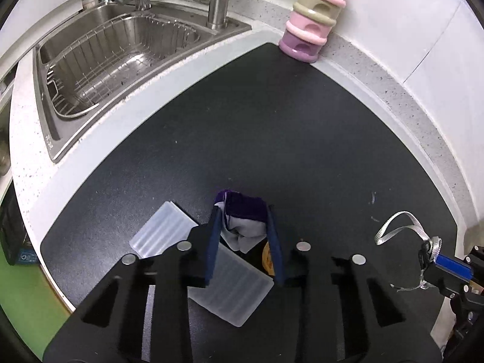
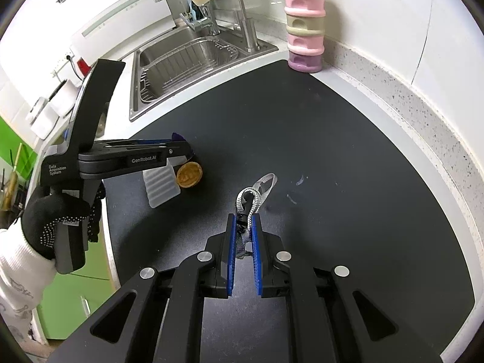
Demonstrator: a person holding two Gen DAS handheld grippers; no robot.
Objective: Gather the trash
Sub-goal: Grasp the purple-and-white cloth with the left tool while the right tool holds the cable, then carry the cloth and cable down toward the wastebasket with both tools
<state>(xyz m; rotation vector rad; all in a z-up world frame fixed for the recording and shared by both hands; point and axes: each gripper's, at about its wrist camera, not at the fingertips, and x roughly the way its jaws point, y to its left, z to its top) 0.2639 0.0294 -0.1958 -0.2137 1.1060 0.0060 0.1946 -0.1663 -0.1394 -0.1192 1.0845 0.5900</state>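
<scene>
My left gripper is shut on a crumpled purple and white wrapper just above the black mat. A ribbed translucent plastic tray lies under it, with a second piece to its left and a round golden cookie-like piece half hidden behind the right finger. My right gripper is shut on a grey lanyard strap with a black clip, held over the mat. In the right wrist view the left gripper is at the left, above the tray and the golden piece.
A steel sink with a wire basket and taps lies at the back left. A stacked pink and purple container stands at the mat's far corner against the white wall. Small scraps lie on the mat. The counter edge drops off at the left.
</scene>
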